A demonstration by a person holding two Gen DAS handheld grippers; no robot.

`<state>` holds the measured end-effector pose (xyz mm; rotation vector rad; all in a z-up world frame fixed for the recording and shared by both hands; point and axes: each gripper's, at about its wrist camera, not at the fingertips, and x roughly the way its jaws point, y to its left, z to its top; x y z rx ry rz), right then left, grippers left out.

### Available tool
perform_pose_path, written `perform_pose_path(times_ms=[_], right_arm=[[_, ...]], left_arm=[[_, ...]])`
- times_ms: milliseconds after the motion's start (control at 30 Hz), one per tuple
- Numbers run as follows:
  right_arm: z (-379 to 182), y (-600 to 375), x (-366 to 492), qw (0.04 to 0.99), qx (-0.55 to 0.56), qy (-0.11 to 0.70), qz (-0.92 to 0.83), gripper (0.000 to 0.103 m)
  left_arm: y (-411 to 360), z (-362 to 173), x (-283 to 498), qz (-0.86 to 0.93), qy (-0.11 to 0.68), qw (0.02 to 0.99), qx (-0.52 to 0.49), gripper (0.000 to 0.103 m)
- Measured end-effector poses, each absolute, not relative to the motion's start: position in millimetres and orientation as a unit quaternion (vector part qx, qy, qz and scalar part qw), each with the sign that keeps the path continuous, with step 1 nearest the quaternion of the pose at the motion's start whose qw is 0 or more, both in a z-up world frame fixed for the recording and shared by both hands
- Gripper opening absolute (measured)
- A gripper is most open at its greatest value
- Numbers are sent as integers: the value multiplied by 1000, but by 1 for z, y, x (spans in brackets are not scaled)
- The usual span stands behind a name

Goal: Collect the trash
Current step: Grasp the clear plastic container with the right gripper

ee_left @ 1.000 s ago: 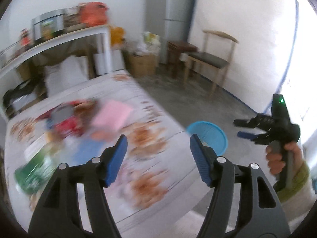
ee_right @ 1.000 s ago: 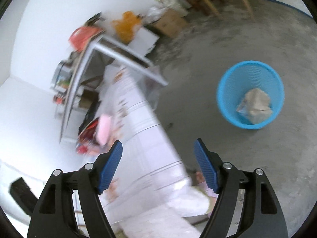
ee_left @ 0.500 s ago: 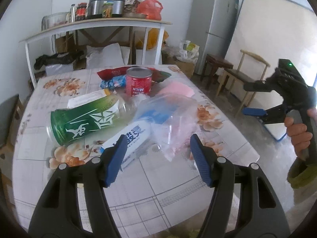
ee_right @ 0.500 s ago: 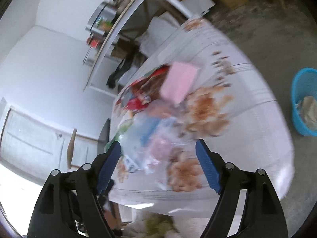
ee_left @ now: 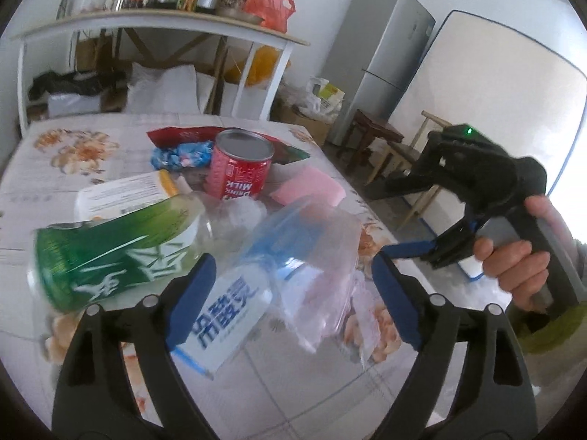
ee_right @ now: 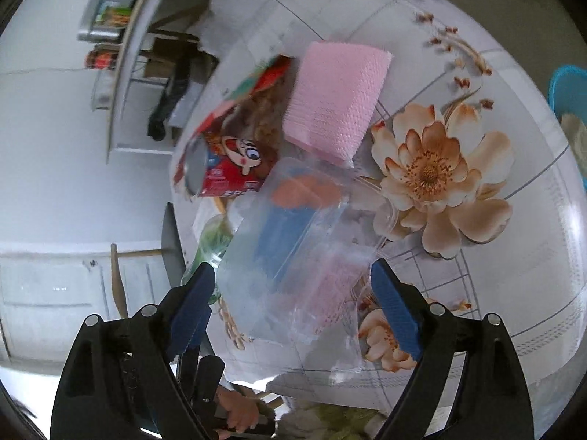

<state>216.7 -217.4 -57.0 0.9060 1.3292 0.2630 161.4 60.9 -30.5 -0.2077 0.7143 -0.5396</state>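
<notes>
Litter lies in a heap on the floral table [ee_left: 264,385]: a green bottle [ee_left: 117,249] on its side, a blue-and-white packet [ee_left: 227,311], a crumpled clear plastic bag [ee_left: 312,253], a red milk can [ee_left: 240,172], a pink napkin [ee_left: 308,189] and a red snack bag [ee_left: 176,134]. My left gripper [ee_left: 291,293] hovers low over the packet and bag, jaws opening, pads pressing on nothing. My right gripper [ee_right: 293,293] hangs above the clear bag [ee_right: 293,253], jaws also opening and empty. The pink napkin [ee_right: 337,99] and can [ee_right: 223,172] lie beyond it.
A blue waste bin [ee_right: 568,88] stands on the floor past the table's right edge. Behind the table are a white shelf [ee_left: 157,25] with pots and jars, a grey fridge [ee_left: 378,55] and a wooden chair [ee_left: 422,154]. A hand [ee_left: 513,256] holds the right gripper [ee_left: 400,216] beside the table.
Both cameras swung from the floor and bin onto the table litter. The left gripper came closer to the heap and its jaws widened. The right gripper now hangs over the clear bag.
</notes>
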Motion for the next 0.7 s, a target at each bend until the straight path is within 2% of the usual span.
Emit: perform_pose_path(times_ms=[400, 700], right_arm=[[-76, -200, 238, 648, 405, 639, 93, 85], [-72, -192, 250, 651, 379, 653, 81, 85]], left_arm=[[54, -52, 202, -294, 369, 869, -147, 83], [42, -53, 189, -366, 353, 849, -147, 83]])
